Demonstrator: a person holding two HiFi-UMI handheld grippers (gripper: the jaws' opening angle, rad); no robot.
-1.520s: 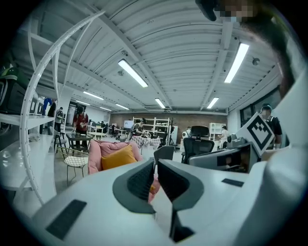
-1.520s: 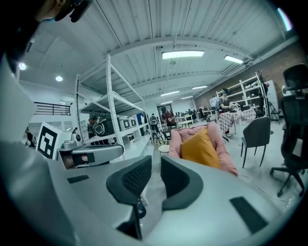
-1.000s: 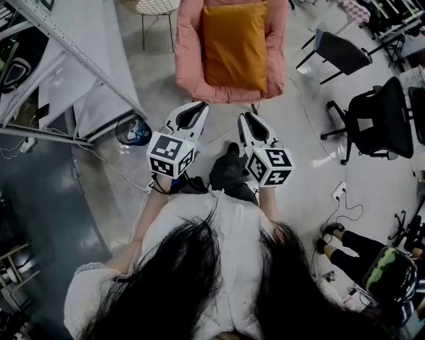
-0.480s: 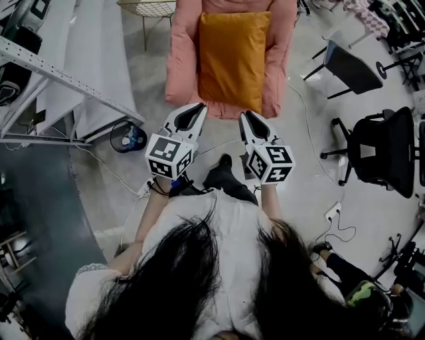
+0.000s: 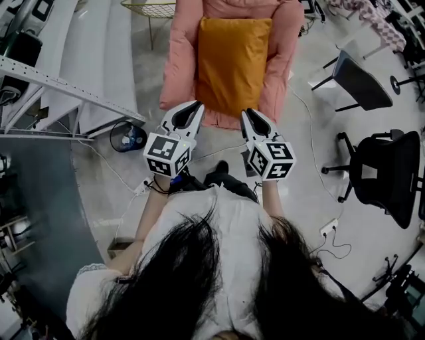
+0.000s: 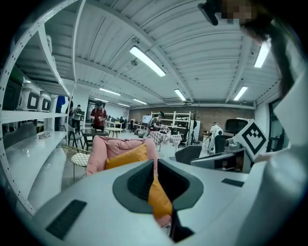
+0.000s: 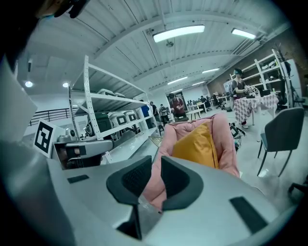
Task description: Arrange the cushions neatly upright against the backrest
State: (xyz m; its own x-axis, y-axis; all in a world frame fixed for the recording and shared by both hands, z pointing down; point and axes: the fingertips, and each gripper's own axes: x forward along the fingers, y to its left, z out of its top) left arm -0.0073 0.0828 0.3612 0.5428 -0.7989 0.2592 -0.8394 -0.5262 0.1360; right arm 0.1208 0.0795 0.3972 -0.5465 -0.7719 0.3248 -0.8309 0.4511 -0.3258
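Observation:
An orange cushion (image 5: 234,63) lies flat on the seat of a pink armchair (image 5: 179,60), with its far end toward the backrest. My left gripper (image 5: 192,106) is shut and empty, just short of the chair's front left corner. My right gripper (image 5: 249,114) is also shut and empty, at the front right of the seat edge. Neither touches the cushion. In the left gripper view the orange cushion (image 6: 126,156) shows past the shut left gripper (image 6: 154,163). From the right gripper (image 7: 155,162) view, the cushion (image 7: 197,144) leans inside the pink armchair (image 7: 227,139).
White metal shelving (image 5: 60,80) stands to the left, a wire chair (image 5: 149,6) beside the armchair. A dark round bin (image 5: 126,136) sits on the floor at left. A grey chair (image 5: 358,80) and a black office chair (image 5: 382,176) are at right. Cables (image 5: 312,126) cross the floor.
Both grippers have moved forward toward the armchair, which now sits closer, right at their tips. Both stay shut and the cushion has not moved.

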